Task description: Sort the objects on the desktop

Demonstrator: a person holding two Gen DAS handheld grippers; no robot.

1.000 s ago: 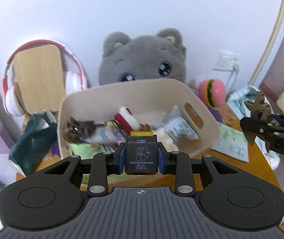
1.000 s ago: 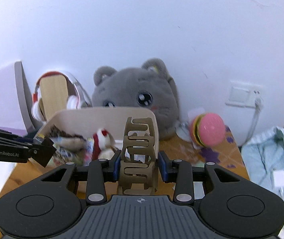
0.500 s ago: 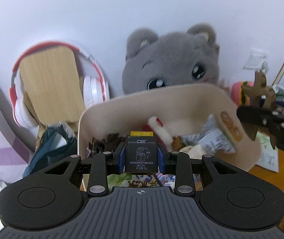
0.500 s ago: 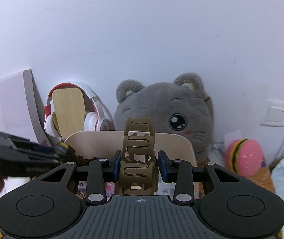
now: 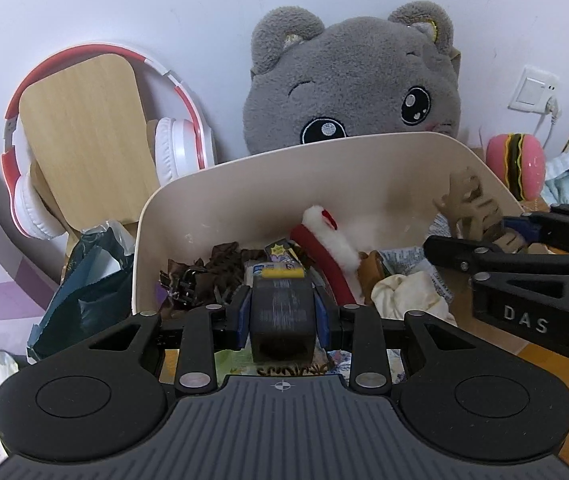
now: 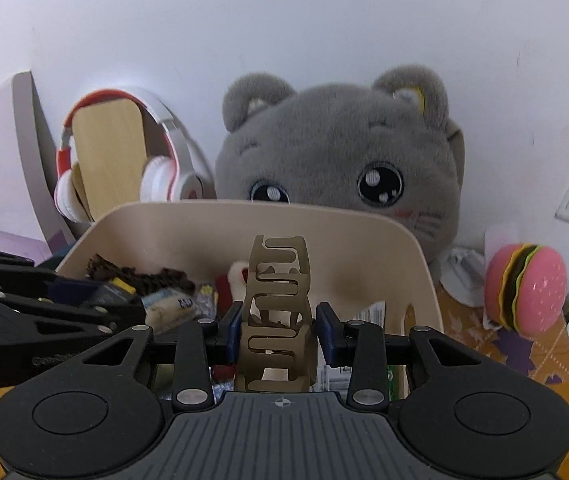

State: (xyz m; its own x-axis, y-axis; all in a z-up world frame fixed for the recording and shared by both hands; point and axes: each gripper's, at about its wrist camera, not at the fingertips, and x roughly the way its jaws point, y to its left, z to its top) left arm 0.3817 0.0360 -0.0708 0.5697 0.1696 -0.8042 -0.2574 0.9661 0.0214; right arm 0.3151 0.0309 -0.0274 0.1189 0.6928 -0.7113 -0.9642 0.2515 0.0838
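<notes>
Left wrist view: my left gripper (image 5: 282, 312) is clamped on a small dark grey box with a yellow strip at its far end (image 5: 280, 304), held over the near edge of the cream plastic bin (image 5: 244, 184), which already holds snack packets and a red-and-white plush piece (image 5: 326, 248). I judge this the drop-off step: next I need to spread the fingers so the box falls among the contents. My right gripper (image 5: 496, 230) comes in from the right, carrying the brown plastic claw hair clip (image 5: 472, 204) over the bin's right side.

Right wrist view: my right gripper (image 6: 280, 332) pinches the clip (image 6: 278, 312) upright, over the bin (image 6: 204, 228); it too needs only releasing. The left gripper (image 6: 116, 300) sits at the left with its box. A grey plush cat (image 6: 340, 156) stands behind the bin.
</notes>
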